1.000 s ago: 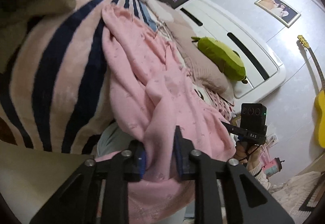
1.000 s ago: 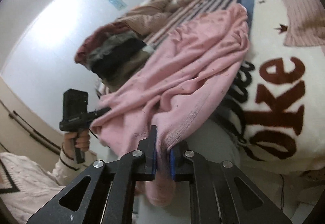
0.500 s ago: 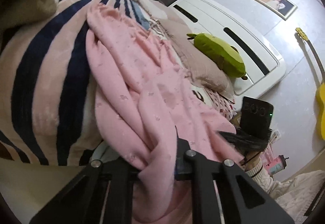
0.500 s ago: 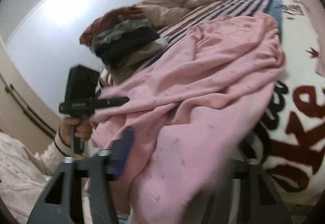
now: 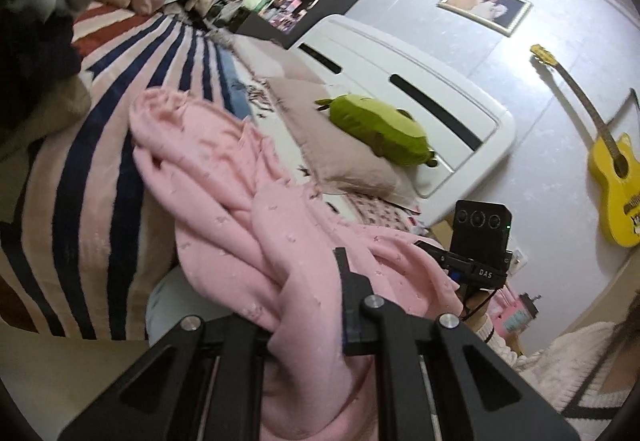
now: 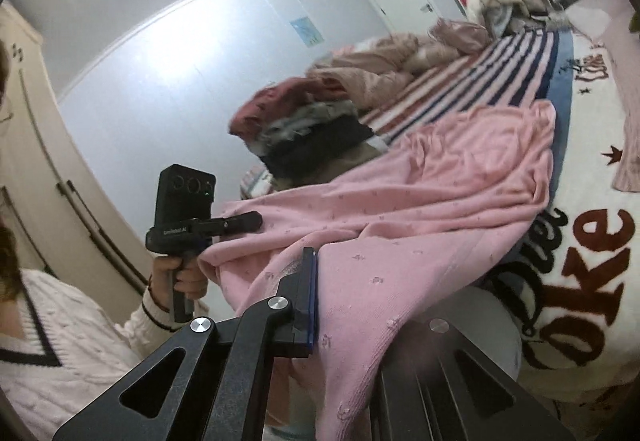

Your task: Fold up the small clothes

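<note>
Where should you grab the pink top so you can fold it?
Grab the pink top by its near edge, the part hanging off the bed toward the person, and come in from that side. That edge hangs free, so fingers can probably close around it. The rest lies spread on the striped blanket, which is harder to pinch.

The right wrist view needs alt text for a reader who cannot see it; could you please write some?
Open right tongs straddle a pink knit garment that drapes off a bed's edge. At left, a hand grips the left tongs at the cloth's other side; folded clothes are stacked on the striped blanket behind.
</note>
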Demonstrator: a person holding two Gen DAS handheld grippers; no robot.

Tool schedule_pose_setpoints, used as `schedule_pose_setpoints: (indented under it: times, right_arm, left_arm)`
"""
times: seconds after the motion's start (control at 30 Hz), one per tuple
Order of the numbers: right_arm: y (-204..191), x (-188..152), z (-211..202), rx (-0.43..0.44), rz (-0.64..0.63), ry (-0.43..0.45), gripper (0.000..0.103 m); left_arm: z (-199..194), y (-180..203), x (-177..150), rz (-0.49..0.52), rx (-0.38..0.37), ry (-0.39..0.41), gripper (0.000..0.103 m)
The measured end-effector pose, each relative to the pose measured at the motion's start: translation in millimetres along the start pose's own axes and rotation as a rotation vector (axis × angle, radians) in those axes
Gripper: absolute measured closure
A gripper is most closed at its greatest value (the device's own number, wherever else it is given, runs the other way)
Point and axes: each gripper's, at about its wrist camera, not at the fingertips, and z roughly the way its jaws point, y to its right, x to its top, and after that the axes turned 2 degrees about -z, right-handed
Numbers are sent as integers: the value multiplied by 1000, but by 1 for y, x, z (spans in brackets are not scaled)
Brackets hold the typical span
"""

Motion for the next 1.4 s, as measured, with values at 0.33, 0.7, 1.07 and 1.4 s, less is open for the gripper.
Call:
schedule_pose_setpoints:
  times: [0.33, 0.7, 1.07, 1.4]
  right_arm:
    - [6, 46, -11, -104, 2, 38, 103]
    - [177, 145, 101, -331, 130, -209, 103]
    - [206, 128, 97, -355, 89, -362, 68]
    - [107, 127, 85, -454, -278, -368, 38]
  left_arm:
    - [22, -8, 65, 73, 116, 15, 92]
    - [185, -139, 179, 32, 327, -224, 89]
    - [144, -113, 177, 157, 297, -273, 24]
    - [152, -68, 154, 416, 489, -370, 20]
